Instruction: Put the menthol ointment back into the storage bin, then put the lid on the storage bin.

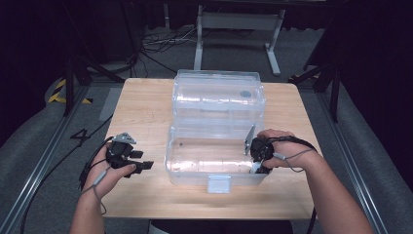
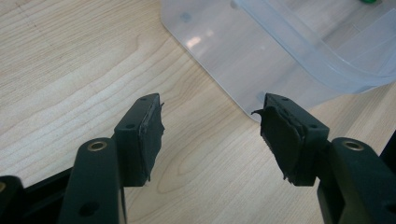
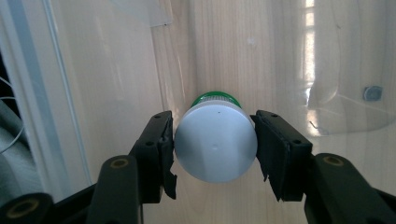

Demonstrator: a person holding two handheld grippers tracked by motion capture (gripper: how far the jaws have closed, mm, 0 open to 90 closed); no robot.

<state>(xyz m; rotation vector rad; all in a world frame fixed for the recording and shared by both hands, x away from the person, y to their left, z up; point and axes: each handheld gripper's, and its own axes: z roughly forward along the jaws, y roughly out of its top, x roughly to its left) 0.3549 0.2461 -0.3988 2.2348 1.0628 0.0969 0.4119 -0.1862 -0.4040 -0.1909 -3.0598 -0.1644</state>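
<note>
I work at a light wooden table (image 1: 146, 105) on grey carpet (image 1: 363, 141). Beyond its far edge stands a white metal frame (image 1: 238, 22), with black cables (image 1: 160, 41) tangled beside it (left of it, on the floor). Yellow-and-black tape (image 1: 58, 92) marks the floor at my left.

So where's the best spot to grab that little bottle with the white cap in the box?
Probably the round white cap, squeezed from its two opposite sides, coming down from above into the open clear plastic box. The bottle stands with its cap end facing the right gripper, and the cap just fits between the gripper's pads, which already sit against it.
</note>
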